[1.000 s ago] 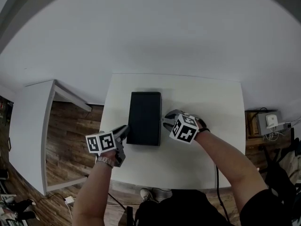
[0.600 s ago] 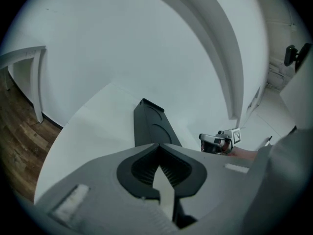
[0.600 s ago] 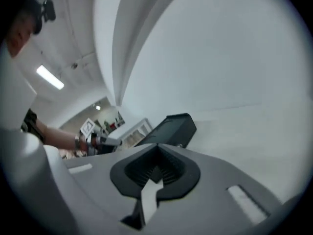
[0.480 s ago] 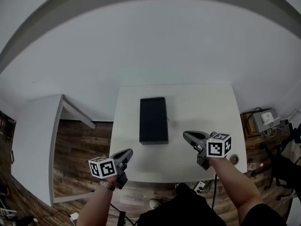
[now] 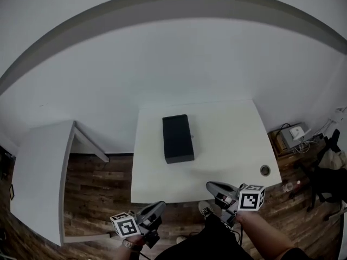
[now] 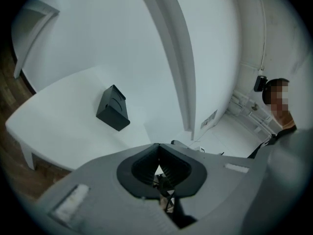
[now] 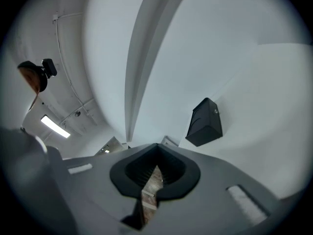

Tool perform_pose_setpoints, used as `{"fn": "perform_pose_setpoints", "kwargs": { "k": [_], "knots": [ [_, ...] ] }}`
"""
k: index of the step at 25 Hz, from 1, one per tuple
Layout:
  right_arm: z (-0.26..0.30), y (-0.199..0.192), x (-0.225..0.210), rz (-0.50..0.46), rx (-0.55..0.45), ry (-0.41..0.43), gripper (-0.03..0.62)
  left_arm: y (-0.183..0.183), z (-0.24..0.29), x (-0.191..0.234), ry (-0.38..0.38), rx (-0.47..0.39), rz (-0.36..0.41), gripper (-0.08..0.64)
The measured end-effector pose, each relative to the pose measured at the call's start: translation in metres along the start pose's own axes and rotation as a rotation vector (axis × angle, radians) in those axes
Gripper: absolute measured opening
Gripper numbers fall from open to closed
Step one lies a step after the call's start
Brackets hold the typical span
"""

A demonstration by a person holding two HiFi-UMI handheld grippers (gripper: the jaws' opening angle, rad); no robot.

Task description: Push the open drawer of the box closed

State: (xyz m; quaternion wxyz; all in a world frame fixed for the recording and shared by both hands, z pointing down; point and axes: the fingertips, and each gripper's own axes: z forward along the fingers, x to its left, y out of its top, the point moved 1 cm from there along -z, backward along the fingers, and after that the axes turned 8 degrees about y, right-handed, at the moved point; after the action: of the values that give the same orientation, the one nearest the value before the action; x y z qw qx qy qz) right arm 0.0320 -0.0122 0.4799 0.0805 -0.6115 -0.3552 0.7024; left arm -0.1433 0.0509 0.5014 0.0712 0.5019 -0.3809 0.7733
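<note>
A: Box (image 5: 178, 138) position?
B: Centre of frame, lying on the white surface (image 5: 227, 140).
A: Jaws?
B: Left gripper (image 5: 158, 206) lower left, right gripper (image 5: 210, 187) lower right. Both jaws pressed together, holding nothing, well apart from the box.

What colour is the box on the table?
The box is plain black, clearest in the head view.

box (image 5: 178, 138): black, oblong | closed, lying flat | on white table (image 5: 233, 145), left of middle
</note>
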Motion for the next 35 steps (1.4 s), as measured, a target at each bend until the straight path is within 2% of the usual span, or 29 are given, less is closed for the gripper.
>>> {"fn": "perform_pose_setpoints", "kwargs": {
  "k": [3,7,10,13,22,27,35],
  "knots": [
    [-0.006,-0.037,0.033,0.053,-0.029,0.016,0.003,-0.024,-0.02,-0.014,-0.045,0.007,-0.04,0.0],
    [-0.018,-0.082,0.068,0.116,-0.044,0.026,0.003,-0.059,-0.044,-0.023,-0.063,0.047,-0.063,0.0],
    [-0.021,-0.102,0.082,0.146,-0.055,0.022,0.003,-0.077,-0.055,-0.024,-0.07,0.096,-0.078,0.0],
    [-0.025,-0.117,0.093,0.16,-0.054,0.014,0.003,-0.087,-0.066,-0.027,-0.067,0.105,-0.09,0.0],
    [-0.025,-0.117,0.099,0.163,-0.083,0.013,0.003,-0.071,-0.073,-0.024,-0.056,0.047,-0.053,0.0],
    [-0.02,-0.118,0.102,0.164,-0.07,0.025,0.003,-0.071,-0.077,-0.02,-0.049,0.039,-0.08,0.0],
    [-0.016,-0.12,0.104,0.169,-0.066,0.033,0.003,-0.069,-0.08,-0.022,-0.051,0.038,-0.062,0.0]
  ]
}}
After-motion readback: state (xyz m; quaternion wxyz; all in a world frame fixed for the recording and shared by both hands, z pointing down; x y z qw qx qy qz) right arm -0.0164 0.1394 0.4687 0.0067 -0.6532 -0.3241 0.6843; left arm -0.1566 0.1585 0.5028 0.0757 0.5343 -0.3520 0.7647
